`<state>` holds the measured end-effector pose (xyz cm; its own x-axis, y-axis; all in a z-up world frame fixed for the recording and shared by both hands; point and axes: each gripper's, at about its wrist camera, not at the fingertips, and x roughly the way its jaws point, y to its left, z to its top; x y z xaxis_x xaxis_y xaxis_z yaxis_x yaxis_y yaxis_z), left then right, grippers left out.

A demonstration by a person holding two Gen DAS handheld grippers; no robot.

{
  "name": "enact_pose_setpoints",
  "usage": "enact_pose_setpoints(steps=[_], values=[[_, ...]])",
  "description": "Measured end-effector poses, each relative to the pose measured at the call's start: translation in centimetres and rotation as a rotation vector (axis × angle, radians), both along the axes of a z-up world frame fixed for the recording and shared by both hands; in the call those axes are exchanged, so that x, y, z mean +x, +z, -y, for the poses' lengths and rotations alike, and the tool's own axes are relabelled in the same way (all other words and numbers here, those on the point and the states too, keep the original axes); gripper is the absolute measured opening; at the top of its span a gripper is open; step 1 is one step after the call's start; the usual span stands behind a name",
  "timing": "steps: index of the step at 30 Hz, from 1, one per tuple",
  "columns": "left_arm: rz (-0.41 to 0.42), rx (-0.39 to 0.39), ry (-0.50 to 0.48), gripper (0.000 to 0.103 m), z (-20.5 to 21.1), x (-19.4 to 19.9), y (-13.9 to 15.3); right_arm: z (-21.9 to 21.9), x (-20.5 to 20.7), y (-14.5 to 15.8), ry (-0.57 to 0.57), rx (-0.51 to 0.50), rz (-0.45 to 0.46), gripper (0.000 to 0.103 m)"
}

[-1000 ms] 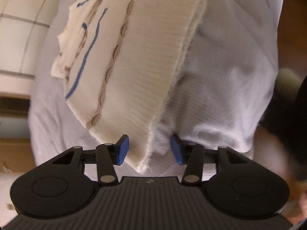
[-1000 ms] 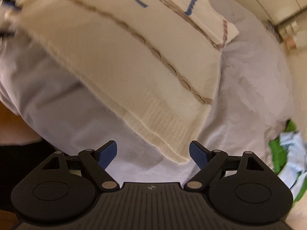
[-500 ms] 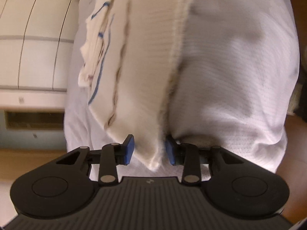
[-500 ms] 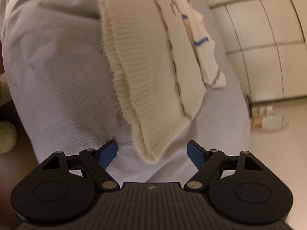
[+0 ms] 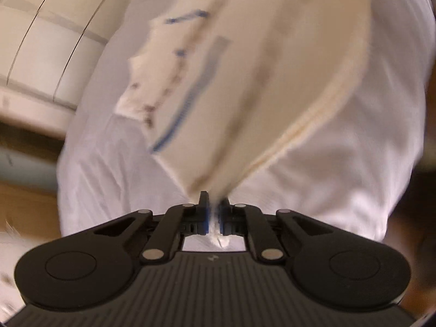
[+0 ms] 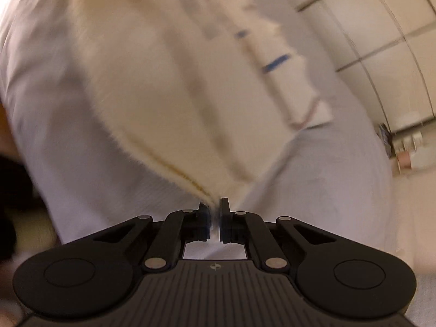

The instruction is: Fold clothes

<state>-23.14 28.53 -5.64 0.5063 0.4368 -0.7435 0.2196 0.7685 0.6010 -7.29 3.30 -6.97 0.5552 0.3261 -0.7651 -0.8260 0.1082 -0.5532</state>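
A cream knit sweater with blue and brown stitched lines lies on a white sheet. Its ribbed hem runs along the near edge. My left gripper is shut on one hem corner, with the cloth pinched between the blue pads. In the right wrist view the same sweater stretches away, blurred by motion. My right gripper is shut on the other hem corner. Both corners are pulled into a taut point at the jaws.
The white sheet covers a bed-like surface under the sweater. Pale cabinet doors stand beyond it, also seen as cabinet doors on the right. Small items sit on the floor at the right. A dark shape lies at the left.
Both grippers were open around the hem corners and have now closed on them. The sweater's corners are pulled taut, and both views blur from motion.
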Motion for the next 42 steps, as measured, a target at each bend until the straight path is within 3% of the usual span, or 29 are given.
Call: enact_pose_setpoints(steps=[5,9,11,12,13,14,15,17,19,22,23,30,32,34,36,37,38,39,42], values=[[0.180,-0.172,0.144,0.006,-7.2,7.6,8.1,-4.0,7.8,8.2,-0.186,0.176,-0.016,0.003],[0.293,-0.270,0.237,0.007,-13.7,16.1,11.0,-9.4,15.6,10.8,-0.304,0.278,0.025,0.003],[0.293,-0.353,0.327,0.012,-17.2,20.9,10.6,-12.5,19.5,10.5,-0.362,0.312,0.052,0.004],[0.290,-0.396,0.387,0.018,-18.9,23.1,10.1,-13.8,21.3,10.1,-0.405,0.318,0.055,0.013],[0.287,-0.438,0.452,0.022,-20.5,24.8,9.4,-15.1,23.1,9.6,-0.448,0.324,0.057,0.024],[0.282,-0.482,0.514,0.022,-22.0,26.2,8.7,-15.6,24.3,9.3,-0.487,0.340,0.035,0.047],[0.277,-0.525,0.560,0.023,-23.1,27.1,8.0,-16.0,25.5,9.0,-0.525,0.357,0.009,0.055],[0.262,-0.615,0.622,0.030,-24.7,27.7,6.7,-16.7,27.9,8.4,-0.601,0.392,-0.042,0.055],[0.228,-0.700,0.675,0.038,-25.5,27.2,5.0,-15.3,29.1,7.9,-0.657,0.466,-0.192,0.055],[0.184,-0.802,0.744,0.038,-26.6,26.7,2.4,-13.6,30.8,5.3,-0.735,0.495,-0.391,0.055],[0.186,-0.806,0.754,0.038,-26.8,27.0,1.8,-13.0,31.4,4.3,-0.761,0.498,-0.457,0.055],[0.203,-0.834,0.824,0.044,-28.2,28.8,-2.4,-14.2,34.6,0.4,-0.769,0.544,-0.589,0.055],[0.205,-0.837,0.825,0.042,-28.4,29.8,-3.6,-14.6,35.6,-0.7,-0.770,0.558,-0.625,0.055],[0.200,-0.837,0.811,0.034,-28.4,30.3,-4.1,-15.0,36.2,-1.6,-0.775,0.546,-0.631,0.055],[0.193,-0.837,0.795,0.027,-28.3,30.7,-4.5,-15.2,36.9,-2.5,-0.779,0.536,-0.652,0.049],[0.189,-0.835,0.785,0.016,-28.2,30.8,-4.6,-15.3,37.3,-3.1,-0.788,0.523,-0.666,0.045],[0.185,-0.834,0.774,0.015,-28.0,30.8,-4.6,-15.5,37.5,-3.6,-0.794,0.515,-0.681,0.026],[0.191,-0.824,0.755,0.013,-27.8,30.8,-4.5,-15.6,37.4,-3.5,-0.790,0.513,-0.676,0.019],[0.241,-0.767,0.691,0.011,-26.8,30.2,-2.9,-16.0,36.6,-2.3,-0.752,0.508,-0.634,0.011]])
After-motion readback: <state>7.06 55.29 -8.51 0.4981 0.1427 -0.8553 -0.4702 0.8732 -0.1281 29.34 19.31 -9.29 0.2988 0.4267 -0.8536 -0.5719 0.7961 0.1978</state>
